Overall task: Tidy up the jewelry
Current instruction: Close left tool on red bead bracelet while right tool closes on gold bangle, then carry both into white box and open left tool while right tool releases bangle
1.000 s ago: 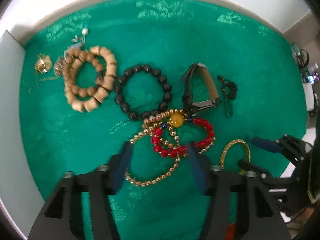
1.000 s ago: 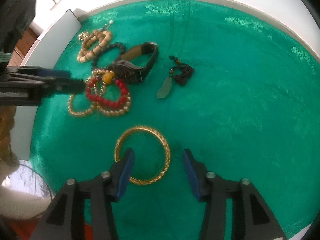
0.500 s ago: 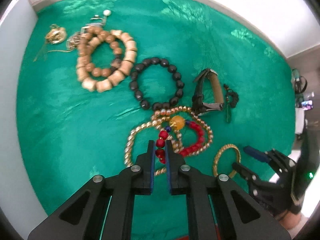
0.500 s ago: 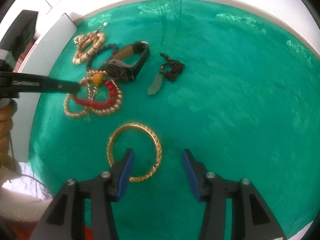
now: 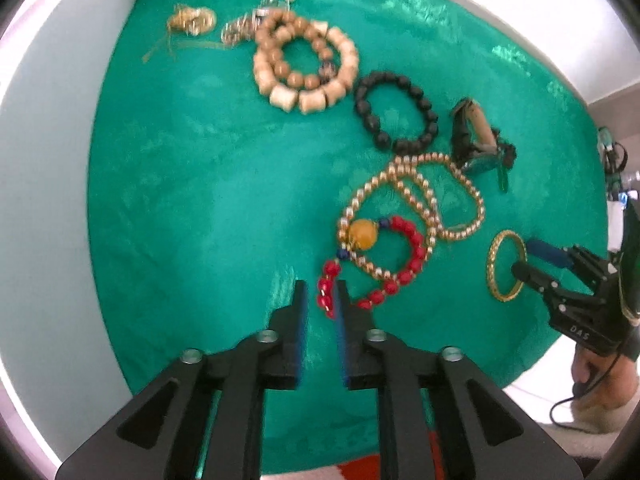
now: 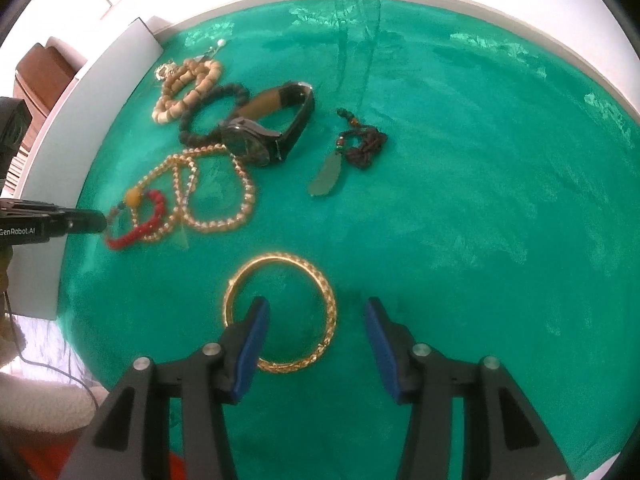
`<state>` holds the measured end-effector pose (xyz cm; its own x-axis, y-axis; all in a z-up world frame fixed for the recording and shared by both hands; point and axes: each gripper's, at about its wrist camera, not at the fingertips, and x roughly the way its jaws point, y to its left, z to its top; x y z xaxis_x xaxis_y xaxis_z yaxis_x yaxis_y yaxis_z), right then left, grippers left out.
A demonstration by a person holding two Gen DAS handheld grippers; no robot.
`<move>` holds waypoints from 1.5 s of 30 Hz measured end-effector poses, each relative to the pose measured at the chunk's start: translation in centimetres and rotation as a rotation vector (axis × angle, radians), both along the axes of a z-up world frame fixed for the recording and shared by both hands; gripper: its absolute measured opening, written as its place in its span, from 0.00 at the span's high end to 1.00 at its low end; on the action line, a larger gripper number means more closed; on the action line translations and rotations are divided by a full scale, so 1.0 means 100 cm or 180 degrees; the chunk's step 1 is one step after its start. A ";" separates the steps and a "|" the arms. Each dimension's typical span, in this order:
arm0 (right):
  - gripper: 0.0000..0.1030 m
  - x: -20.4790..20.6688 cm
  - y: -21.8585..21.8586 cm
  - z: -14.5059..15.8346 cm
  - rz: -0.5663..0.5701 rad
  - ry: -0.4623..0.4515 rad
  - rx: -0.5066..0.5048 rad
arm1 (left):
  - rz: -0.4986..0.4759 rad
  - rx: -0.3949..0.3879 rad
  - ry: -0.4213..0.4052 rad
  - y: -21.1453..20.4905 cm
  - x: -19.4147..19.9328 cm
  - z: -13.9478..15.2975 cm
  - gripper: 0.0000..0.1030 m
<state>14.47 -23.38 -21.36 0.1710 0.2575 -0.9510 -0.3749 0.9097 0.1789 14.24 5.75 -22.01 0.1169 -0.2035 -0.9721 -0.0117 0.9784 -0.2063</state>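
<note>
A red bead bracelet (image 5: pixel 414 248) with an amber bead lies on the green cloth, tangled with a gold bead necklace (image 5: pixel 424 196). Its near end sits between the fingers of my left gripper (image 5: pixel 322 304), whose jaws are opening and leave a gap around the beads. The right wrist view shows that gripper (image 6: pixel 100 220) at the bracelet (image 6: pixel 156 204) from the left. My right gripper (image 6: pixel 316 308) stands open over a gold bangle (image 6: pixel 330 304). One of its fingers is inside the ring, the other outside, and neither presses on it.
Wooden bead bracelets (image 5: pixel 308 100), a black bead bracelet (image 5: pixel 372 116), a watch (image 6: pixel 264 140), a corded pendant (image 6: pixel 360 148) and a gold chain (image 5: pixel 192 20) lie farther back. A white wall (image 5: pixel 48 160) borders the cloth's left side. A person's hand (image 5: pixel 596 376) holds the right gripper.
My left gripper shut on the red beads and dragged that bracelet left, stretching the tangle, and now its jaws have parted a little. The right gripper and the bangle stayed put.
</note>
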 end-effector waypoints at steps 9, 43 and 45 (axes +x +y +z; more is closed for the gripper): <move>0.51 -0.002 0.003 -0.001 -0.0033 0.0018 -0.0006 | -0.0563 0.0194 -0.0393 -0.032 0.022 0.001 0.71; 0.94 -0.009 0.005 0.069 0.0026 -0.0381 0.0155 | 0.0127 -0.0263 -0.0880 0.026 -0.026 0.100 0.86; 0.94 -0.010 0.018 0.086 0.0104 -0.0452 0.0200 | 0.0281 -0.0310 -0.0972 0.039 -0.034 0.120 0.86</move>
